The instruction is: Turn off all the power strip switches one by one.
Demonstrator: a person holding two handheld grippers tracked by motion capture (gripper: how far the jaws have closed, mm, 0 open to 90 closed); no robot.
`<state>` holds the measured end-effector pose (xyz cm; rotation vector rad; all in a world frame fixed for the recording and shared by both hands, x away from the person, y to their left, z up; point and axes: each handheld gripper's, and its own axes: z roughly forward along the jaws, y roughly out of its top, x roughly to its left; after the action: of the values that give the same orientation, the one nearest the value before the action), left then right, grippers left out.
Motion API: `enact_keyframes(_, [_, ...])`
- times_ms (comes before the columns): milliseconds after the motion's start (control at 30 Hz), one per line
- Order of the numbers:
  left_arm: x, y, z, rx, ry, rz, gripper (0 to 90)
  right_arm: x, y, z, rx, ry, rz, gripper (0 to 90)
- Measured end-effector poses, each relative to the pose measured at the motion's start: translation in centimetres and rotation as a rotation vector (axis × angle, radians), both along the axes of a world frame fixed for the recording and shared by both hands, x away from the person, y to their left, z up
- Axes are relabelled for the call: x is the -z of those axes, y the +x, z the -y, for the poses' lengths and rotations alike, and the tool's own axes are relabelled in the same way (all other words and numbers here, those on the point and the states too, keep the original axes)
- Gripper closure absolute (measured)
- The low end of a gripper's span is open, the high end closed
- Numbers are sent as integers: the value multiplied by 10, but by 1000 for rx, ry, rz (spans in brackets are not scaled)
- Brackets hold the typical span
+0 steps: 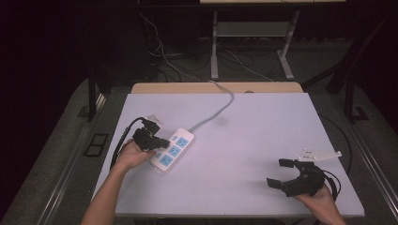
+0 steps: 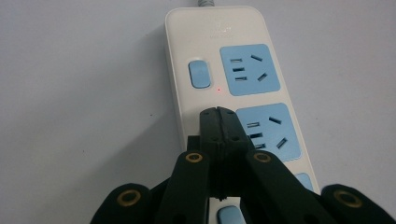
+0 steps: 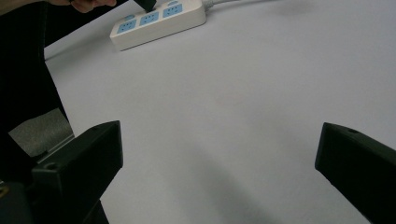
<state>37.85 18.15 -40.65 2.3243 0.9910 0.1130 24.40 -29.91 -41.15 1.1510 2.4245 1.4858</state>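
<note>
- The white plastic power strip with blue sockets (image 1: 172,150) is lying at the left of the pale surface (image 1: 244,140), its grey cord (image 1: 213,114) trailing to the far edge.
- The left gripper (image 2: 218,112) is pressing down with jaws clenched, empty, seemingly to work a blue switch (image 2: 198,73).
- The right gripper (image 1: 281,172) is resting released, near right, well apart.

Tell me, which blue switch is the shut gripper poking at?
The left gripper, jaws shut, points at the middle switch's spot, beside the middle socket. The far switch and near switch lie uncovered.
</note>
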Motion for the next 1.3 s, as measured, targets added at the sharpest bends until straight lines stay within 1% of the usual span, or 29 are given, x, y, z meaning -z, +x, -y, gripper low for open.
enact_keyframes(133, [1,-1,-1,-8,-13,2,897,0,0,0,0,-1,0,8])
enact_keyframes(267, [0,-1,0,-5,-2,5,897,0,0,0,0,0,-1,8])
enact_keyframes(467, [0,-1,-1,-10,-11,3,896,0,0,1,2,0,-1,8])
enact_keyframes(667, [-1,-1,2,-2,14,14,895,0,1,1,4,1,-2,8])
enact_keyframes(733, [-1,-2,2,-2,15,16,895,0,1,1,5,1,-2,8])
enact_keyframes(800, [-1,-2,2,-4,14,15,895,0,0,1,6,3,-3,8])
enact_keyframes(833, [-2,-2,1,-5,-5,15,895,0,0,1,6,3,-2,8])
enact_keyframes(867, [-4,-1,1,-16,-2,20,894,0,1,1,6,3,-2,8])
enact_keyframes(900, [-4,-1,1,-11,10,25,894,0,1,2,7,3,-2,8])
enact_keyframes(1000, [-5,-1,0,-9,16,21,894,0,1,2,7,4,-2,8])
enact_keyframes(1067, [-5,0,0,-9,13,17,893,0,1,2,7,5,-1,8])
enact_keyframes(1300, [-9,0,0,-2,8,19,893,0,1,2,8,6,-1,8])
